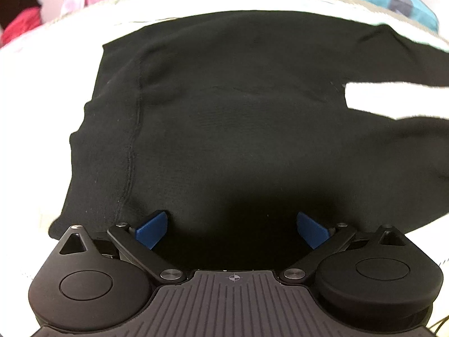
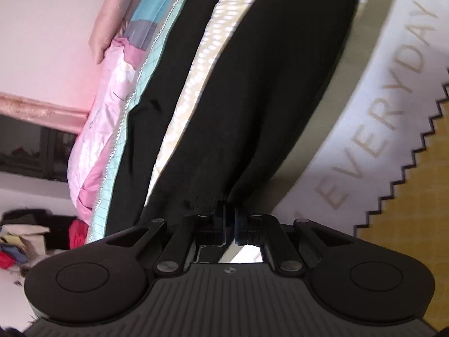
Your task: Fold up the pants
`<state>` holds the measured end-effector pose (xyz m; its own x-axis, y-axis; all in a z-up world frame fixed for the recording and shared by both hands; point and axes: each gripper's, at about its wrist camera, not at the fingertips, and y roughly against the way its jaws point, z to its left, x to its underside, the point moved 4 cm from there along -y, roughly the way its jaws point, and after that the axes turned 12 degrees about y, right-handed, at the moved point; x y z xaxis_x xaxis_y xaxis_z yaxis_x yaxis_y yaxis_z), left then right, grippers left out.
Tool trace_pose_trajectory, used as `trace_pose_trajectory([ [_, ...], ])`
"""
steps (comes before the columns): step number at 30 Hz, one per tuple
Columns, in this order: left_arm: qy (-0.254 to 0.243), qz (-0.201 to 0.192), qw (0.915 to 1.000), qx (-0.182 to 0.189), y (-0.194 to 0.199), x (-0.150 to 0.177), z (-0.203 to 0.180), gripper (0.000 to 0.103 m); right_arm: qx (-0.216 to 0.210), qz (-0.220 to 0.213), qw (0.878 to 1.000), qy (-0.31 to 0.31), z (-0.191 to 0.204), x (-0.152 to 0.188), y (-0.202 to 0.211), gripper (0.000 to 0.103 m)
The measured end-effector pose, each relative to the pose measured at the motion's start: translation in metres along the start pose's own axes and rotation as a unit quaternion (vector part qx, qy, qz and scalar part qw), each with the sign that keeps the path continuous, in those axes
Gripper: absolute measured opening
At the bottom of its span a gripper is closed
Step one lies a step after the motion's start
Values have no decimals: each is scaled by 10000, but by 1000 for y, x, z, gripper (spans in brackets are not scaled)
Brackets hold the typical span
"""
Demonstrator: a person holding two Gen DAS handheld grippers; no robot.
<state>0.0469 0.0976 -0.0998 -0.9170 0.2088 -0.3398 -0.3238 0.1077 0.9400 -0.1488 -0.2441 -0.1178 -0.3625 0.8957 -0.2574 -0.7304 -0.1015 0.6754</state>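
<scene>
Cataloguing from bed down to claw tips. Mattress: white, lettered side, carrying everything. Bedding: pink and teal, bunched along the far edge, clear of the work. Black pants: spread flat on the mattress, waist end to the left in the left wrist view, the two legs running away with a strip of white mattress showing between them. Left claw: blue pads wide apart, hanging close over the seat of the pants near the near edge, gripping nothing. Right claw: pads drawn together, pinching what looks like the near edge of one pant leg; dark cloth makes the exact bite hard to read. Step in hand, as I judge it: laying one leg over the other. Best done by lifting low, carrying the edge straight across, keeping seams aligned, the left claw steadying the waist.
</scene>
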Motion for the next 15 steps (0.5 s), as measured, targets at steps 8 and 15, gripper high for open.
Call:
trace_pose_trajectory([
  [8, 48, 18, 9997, 247, -3, -3, 14, 103, 412, -215, 9989, 42, -19, 8, 35, 6],
  [15, -126, -48, 9995, 290, 0, 4, 14, 103, 1058, -499, 9245, 3629, 91, 27, 20, 72],
])
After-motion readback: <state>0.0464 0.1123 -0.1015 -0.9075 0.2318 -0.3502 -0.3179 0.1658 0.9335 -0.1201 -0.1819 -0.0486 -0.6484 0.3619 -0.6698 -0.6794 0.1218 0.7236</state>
